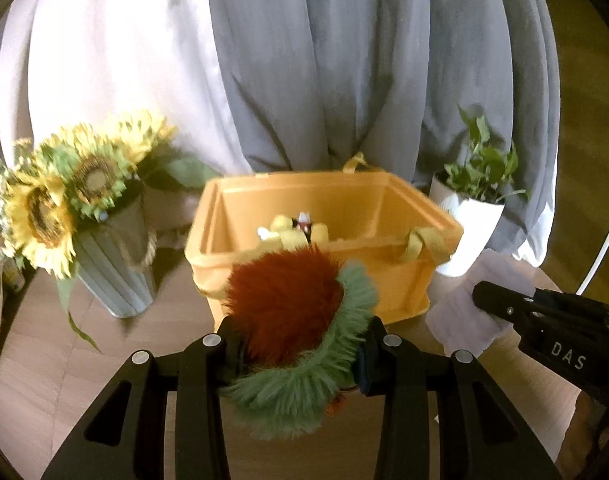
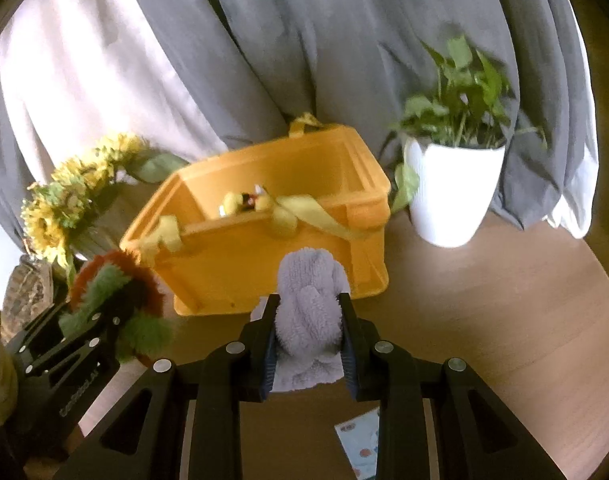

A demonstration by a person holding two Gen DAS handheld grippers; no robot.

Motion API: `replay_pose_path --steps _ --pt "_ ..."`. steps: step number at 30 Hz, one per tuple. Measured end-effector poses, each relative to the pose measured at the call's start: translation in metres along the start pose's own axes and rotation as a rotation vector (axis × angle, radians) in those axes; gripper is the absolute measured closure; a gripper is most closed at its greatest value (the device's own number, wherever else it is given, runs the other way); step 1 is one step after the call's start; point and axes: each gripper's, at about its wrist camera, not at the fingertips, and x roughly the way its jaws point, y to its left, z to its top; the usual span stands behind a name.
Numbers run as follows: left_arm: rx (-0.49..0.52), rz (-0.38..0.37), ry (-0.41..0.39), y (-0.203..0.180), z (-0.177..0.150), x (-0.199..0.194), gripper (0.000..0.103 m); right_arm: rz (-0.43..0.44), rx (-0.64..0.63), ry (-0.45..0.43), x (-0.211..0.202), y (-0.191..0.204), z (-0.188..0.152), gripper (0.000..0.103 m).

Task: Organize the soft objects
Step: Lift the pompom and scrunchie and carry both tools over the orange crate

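Note:
My left gripper (image 1: 300, 356) is shut on a furry toy (image 1: 288, 308), rust-red with a green fringe, held above the table in front of the orange bin (image 1: 368, 204). In the right wrist view the same furry toy (image 2: 116, 284) shows at the left in the left gripper (image 2: 100, 320). The right gripper (image 2: 308, 336) is shut on a pale lilac fluffy cloth (image 2: 308, 312), also lifted before the orange bin (image 2: 240, 268). The bin holds a yellow plush (image 2: 244, 202) and has yellow straps over its rim. From the left wrist view, the lilac cloth (image 1: 460, 316) and right gripper (image 1: 488, 300) appear at the right.
A grey vase of sunflowers (image 1: 64, 196) stands left of the bin, and a white pot with a green plant (image 2: 452, 184) stands right of it. Grey and white curtains hang behind. A printed card (image 2: 360, 444) lies on the wooden table below the right gripper.

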Motion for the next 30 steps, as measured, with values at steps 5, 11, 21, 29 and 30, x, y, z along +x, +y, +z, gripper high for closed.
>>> replay_pose_path --steps 5,11,21,29,30 --pt "0.007 0.008 -0.052 0.003 0.011 -0.014 0.065 0.018 -0.018 -0.061 -0.012 0.008 0.011 0.075" --pt "0.001 0.003 -0.099 0.006 0.025 -0.026 0.065 0.045 -0.023 -0.121 -0.024 0.016 0.023 0.075" --pt "0.014 0.009 -0.176 0.009 0.048 -0.034 0.065 0.063 -0.033 -0.213 -0.034 0.024 0.045 0.075" --pt "0.041 0.016 -0.255 0.008 0.070 -0.040 0.065 0.068 -0.036 -0.272 -0.038 0.026 0.065 0.075" --pt "0.045 0.017 -0.264 0.008 0.074 -0.040 0.065 0.068 -0.037 -0.279 -0.038 0.027 0.068 0.075"
